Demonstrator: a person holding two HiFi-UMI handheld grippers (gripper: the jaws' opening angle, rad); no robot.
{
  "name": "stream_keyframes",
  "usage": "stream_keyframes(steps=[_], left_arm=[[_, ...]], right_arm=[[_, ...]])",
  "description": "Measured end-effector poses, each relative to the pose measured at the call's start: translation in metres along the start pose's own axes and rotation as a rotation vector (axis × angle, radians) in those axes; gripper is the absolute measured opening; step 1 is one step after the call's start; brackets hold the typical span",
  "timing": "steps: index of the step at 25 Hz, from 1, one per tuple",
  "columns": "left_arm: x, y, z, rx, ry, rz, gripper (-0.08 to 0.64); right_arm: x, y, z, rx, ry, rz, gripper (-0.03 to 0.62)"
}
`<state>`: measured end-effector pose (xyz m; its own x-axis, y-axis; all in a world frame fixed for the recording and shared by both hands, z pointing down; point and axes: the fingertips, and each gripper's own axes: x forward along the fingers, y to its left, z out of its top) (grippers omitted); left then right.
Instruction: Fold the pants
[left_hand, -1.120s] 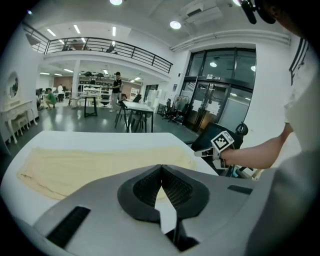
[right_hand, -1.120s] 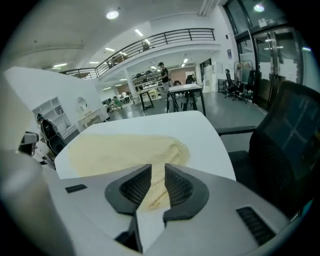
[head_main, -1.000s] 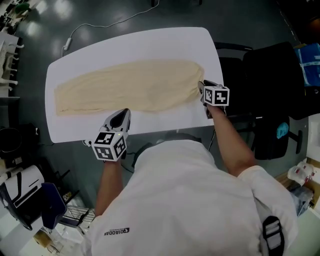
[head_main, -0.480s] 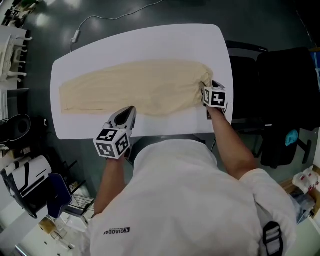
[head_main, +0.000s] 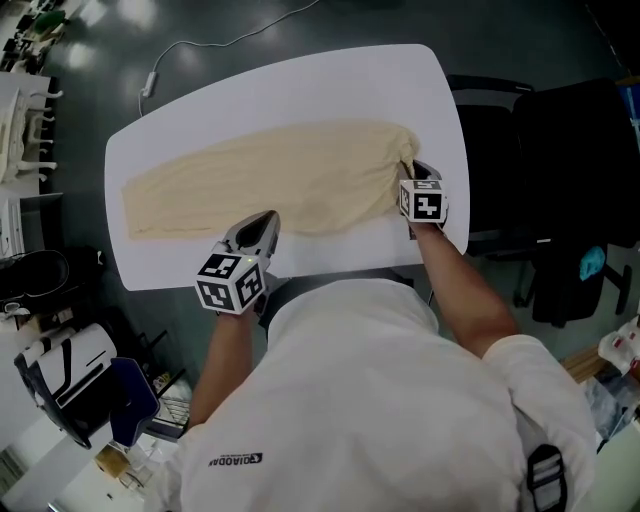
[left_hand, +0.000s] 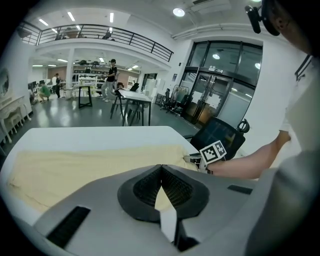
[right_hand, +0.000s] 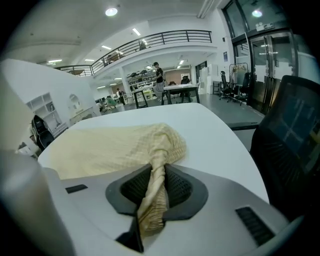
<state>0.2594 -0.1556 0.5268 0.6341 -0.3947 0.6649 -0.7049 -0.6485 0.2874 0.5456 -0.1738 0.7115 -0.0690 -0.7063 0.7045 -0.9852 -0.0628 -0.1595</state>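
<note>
At the right end of the counter (head_main: 300, 85), the right gripper (right_hand: 152, 187) has just closed its jaws on the pants (head_main: 260, 175).
Bunched cloth is pinched, ready to lift for folding; the left gripper (left_hand: 161, 172), pressed together and empty, hovers by their near edge.

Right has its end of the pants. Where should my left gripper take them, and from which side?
Take the pants' near long edge, about where the left gripper sits, coming low from the table's near side: the cloth lies flat, so only its edge offers a pinch. The right gripper, jaws just closed further, clamps the bunched right end.
</note>
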Motion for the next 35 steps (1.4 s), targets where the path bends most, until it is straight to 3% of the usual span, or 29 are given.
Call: stream_keyframes(steps=[6,11,13,24,30,35], left_arm=[[-0.018,0.017,-0.005,0.02,0.006,-0.019,0.028],[-0.042,0.052,0.001,0.024,-0.027,-0.005,0.028],[-0.055,0.068,0.001,0.023,-0.042,-0.002,0.028],[-0.101,0.132,-0.004,0.028,-0.122,-0.024,0.028],[-0.129,0.161,-0.01,0.041,-0.149,-0.048,0.028],[-0.165,0.198,-0.018,0.047,-0.174,-0.034,0.028]], right_arm=[[0.002,-0.001,-0.001,0.073,0.021,0.01,0.081],[-0.01,-0.002,0.013,0.313,-0.015,0.07,0.075],[-0.024,0.007,0.026,0.361,-0.058,0.092,0.075],[-0.083,0.099,0.088,0.384,-0.216,0.183,0.075],[-0.11,0.153,0.118,0.349,-0.295,0.185,0.075],[-0.125,0.198,0.135,0.375,-0.368,0.202,0.075]])
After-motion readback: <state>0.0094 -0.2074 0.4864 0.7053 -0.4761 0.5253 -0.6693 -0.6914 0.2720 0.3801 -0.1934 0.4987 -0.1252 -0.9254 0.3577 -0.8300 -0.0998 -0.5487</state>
